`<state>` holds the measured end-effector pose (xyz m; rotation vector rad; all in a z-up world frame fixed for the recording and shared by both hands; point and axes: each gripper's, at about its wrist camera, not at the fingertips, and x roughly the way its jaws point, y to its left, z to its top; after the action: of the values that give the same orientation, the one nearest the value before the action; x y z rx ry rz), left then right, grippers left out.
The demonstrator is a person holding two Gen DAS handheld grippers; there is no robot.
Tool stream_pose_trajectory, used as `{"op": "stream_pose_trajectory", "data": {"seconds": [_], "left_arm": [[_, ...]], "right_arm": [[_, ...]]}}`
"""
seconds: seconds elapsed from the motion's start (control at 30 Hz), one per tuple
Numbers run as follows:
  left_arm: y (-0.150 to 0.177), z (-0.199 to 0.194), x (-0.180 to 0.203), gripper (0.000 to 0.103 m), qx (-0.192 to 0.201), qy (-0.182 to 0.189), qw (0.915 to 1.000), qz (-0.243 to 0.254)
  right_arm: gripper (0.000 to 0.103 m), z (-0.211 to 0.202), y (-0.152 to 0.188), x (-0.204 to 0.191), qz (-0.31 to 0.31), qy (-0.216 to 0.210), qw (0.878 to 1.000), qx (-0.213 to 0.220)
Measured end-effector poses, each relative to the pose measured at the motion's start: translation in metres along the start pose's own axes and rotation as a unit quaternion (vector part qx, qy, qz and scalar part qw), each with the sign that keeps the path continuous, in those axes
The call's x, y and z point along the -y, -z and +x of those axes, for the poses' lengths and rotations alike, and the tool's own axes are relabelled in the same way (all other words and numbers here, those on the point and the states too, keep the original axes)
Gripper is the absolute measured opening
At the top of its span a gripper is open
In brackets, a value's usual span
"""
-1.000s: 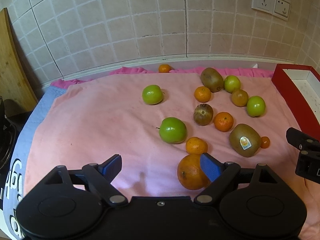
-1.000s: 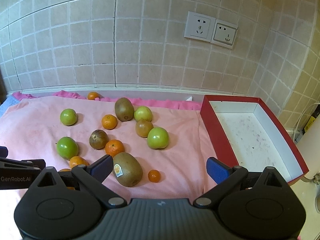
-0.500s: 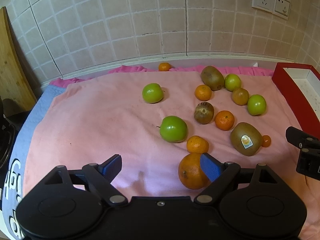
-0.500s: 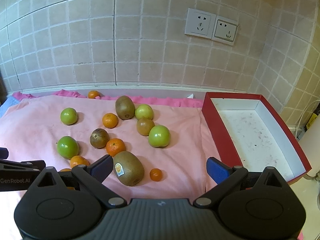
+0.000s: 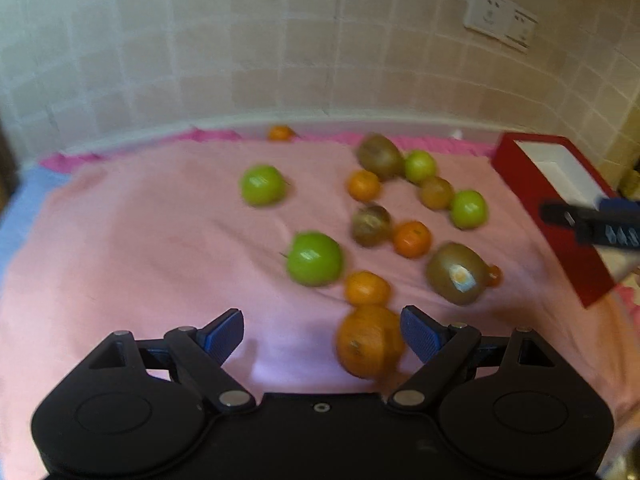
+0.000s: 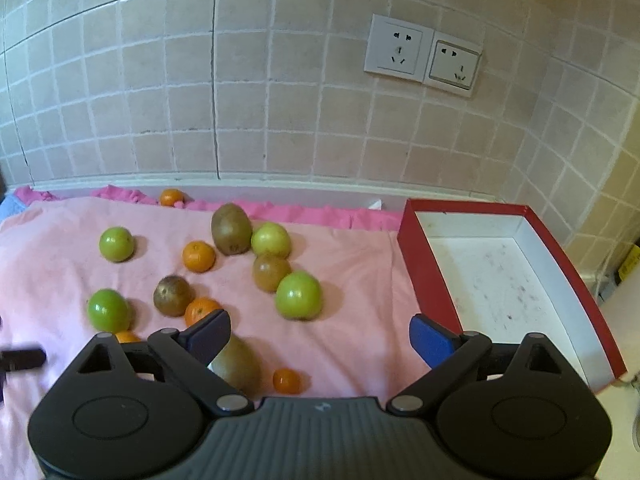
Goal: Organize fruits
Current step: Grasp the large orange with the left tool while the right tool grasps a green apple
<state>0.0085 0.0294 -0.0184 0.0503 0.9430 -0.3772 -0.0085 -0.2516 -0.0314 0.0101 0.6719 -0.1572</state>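
Left hand-held gripper (image 5: 322, 330), fingers apart, beside large orange (image 5: 370, 342); right hand-held gripper (image 6: 320, 332), fingers apart, over brown kiwi (image 6: 236, 362), near red-walled box (image 6: 424, 272).

I can read no words, brand names or numbers in either view.

The large brown oval kiwi fruit (image 5: 456, 274) on the pink cloth carries 1 small white and orange sticker (image 5: 460, 276). Blur smears its print past reading.

In the left wrist view, a row of pale marks runs along the black side of my right gripper (image 6: 320, 332). They are too blurred to make out. In its own view, 1 tiny pale emblem sits on its grey ribbed body, too small to read.

The 2 white wall sockets (image 6: 422, 56) on the beige tiles show only pin holes, no lettering.
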Motion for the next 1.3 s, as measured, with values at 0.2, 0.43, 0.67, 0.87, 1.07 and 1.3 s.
{"op": "stream_pose_trajectory", "data": {"seconds": [0.2,0.43,0.67,0.87,1.07,1.3], "left_arm": [[0.005,0.031,0.016,0.102,-0.031,0.027,0.9990,0.018],[0.008,0.062,0.010,0.082,-0.077,0.071,0.9944,-0.013],[0.009,0.073,0.004,0.084,-0.077,0.070,0.9943,-0.022],[0.010,0.086,0.009,0.084,-0.089,0.067,0.9936,-0.018],[0.009,0.088,0.010,0.077,-0.087,0.064,0.9941,-0.012],[0.009,0.086,0.013,0.068,-0.080,0.067,0.9945,-0.011]], "right_arm": [[0.094,0.033,-0.013,0.007,-0.001,-0.003,1.000,-0.015],[0.090,0.083,-0.020,0.004,0.003,-0.028,0.998,-0.050],[0.090,0.124,-0.018,-0.001,-0.001,-0.034,0.996,-0.081],[0.086,0.148,-0.015,-0.002,-0.005,-0.038,0.994,-0.102],[0.077,0.159,-0.011,-0.002,0.002,-0.046,0.992,-0.115],[0.051,0.165,-0.010,-0.002,0.011,-0.062,0.992,-0.113]]}}
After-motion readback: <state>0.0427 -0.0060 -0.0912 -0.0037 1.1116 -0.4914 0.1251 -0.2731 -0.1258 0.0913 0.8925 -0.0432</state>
